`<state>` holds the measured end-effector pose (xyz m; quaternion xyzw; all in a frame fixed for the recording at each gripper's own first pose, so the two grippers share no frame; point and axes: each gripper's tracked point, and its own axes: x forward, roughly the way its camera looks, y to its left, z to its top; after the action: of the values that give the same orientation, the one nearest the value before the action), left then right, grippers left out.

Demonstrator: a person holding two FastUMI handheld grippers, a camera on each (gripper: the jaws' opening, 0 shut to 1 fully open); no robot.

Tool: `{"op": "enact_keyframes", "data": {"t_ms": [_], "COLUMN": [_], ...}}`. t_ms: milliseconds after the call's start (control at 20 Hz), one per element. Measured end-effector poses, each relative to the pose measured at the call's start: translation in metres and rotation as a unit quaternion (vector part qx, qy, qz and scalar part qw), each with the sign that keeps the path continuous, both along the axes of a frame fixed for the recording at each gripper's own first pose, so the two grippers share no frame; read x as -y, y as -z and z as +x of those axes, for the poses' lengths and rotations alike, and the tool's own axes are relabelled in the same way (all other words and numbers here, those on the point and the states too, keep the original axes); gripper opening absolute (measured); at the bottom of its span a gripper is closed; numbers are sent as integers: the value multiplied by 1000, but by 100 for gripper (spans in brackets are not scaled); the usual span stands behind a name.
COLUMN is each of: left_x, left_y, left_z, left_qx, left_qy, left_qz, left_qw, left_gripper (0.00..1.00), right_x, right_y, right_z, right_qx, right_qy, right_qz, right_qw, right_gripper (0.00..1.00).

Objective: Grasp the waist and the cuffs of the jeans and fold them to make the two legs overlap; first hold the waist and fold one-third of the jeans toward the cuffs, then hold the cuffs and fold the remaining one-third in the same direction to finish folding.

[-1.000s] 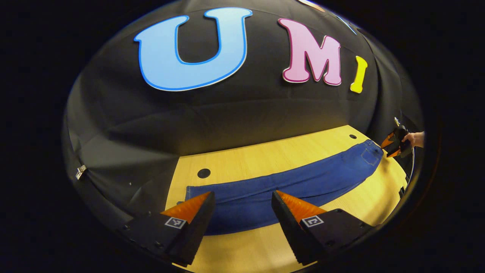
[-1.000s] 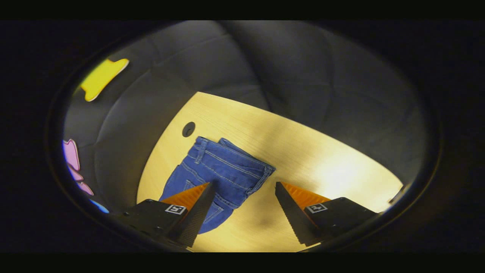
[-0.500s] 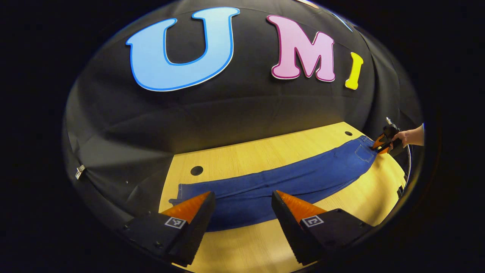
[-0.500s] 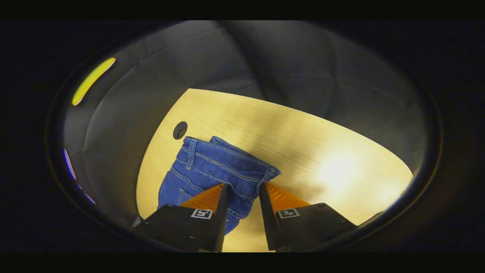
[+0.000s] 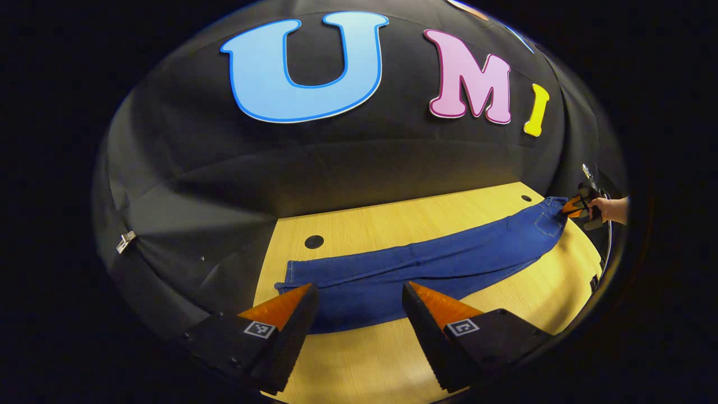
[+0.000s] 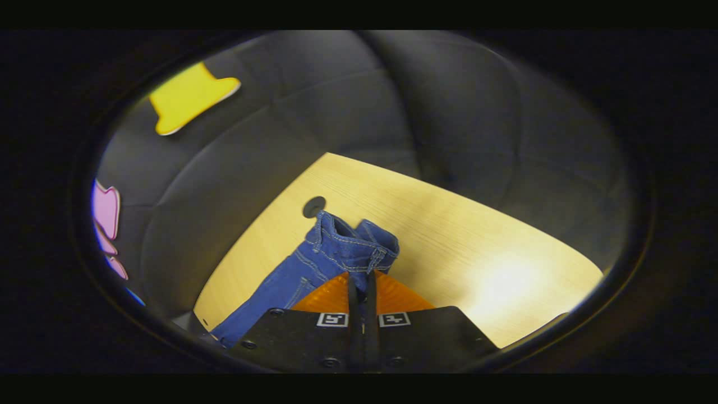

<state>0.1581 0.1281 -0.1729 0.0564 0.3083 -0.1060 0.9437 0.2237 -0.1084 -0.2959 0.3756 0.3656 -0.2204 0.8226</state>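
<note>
At the left end of the wooden surface, your left gripper hovers wide open above the cuffs, holding nothing. The jeans lie stretched flat across the surface from left to right, apparently as one narrow strip, so the legs seem to overlap already. At the far right, your right gripper is closed tight on the waist, the waistband bunching and rising off the surface. The first fold of a third toward the cuffs looks barely begun; the second fold from the cuffs is yet to come.
</note>
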Motion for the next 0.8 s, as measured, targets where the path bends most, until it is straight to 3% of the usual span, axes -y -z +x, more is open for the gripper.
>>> {"op": "enact_keyframes", "data": {"t_ms": [150,200,250,300,400,450,600,650,700,750,800], "left_x": [-7,-8,-8,-11,-14,-16,-33,-39,-46,-52,-59], "left_y": [10,15,19,26,37,41,48,49,51,52,52], "left_z": [0,0,-1,-2,-8,-11,-23,-27,-31,-34,-37], "left_qx": [-4,-6,-7,-8,-14,-15,-15,-15,-16,-18,-19], "left_qy": [-4,-4,-4,-6,-8,-8,-13,-17,-22,-28,-36], "left_qz": [-11,-18,-24,-26,-31,-34,-25,-23,-24,-27,-29], "left_qw": [1000,1000,1000,1000,999,999,999,999,999,999,999], "left_gripper": [95,95,95,95,95,95,95,95,95,95,95], "right_x": [-14,-22,-30,-39,-60,-73,-124,-148,-171,-195,-229], "right_y": [-60,-76,-90,-104,-128,-140,-163,-170,-174,-173,-169], "right_z": [-7,-9,-8,-6,-3,-2,-5,-7,-10,-7,0], "right_qx": [52,63,75,88,120,135,167,182,191,195,199], "right_qy": [-47,-70,-91,-112,-154,-176,-243,-260,-281,-305,-326], "right_qz": [-43,-55,-70,-85,-112,-122,-138,-139,-141,-146,-146], "right_qw": [997,994,990,986,974,967,946,938,930,921,913], "right_gripper": [0,5,0,5,0,5,5,11,5,10,0]}}
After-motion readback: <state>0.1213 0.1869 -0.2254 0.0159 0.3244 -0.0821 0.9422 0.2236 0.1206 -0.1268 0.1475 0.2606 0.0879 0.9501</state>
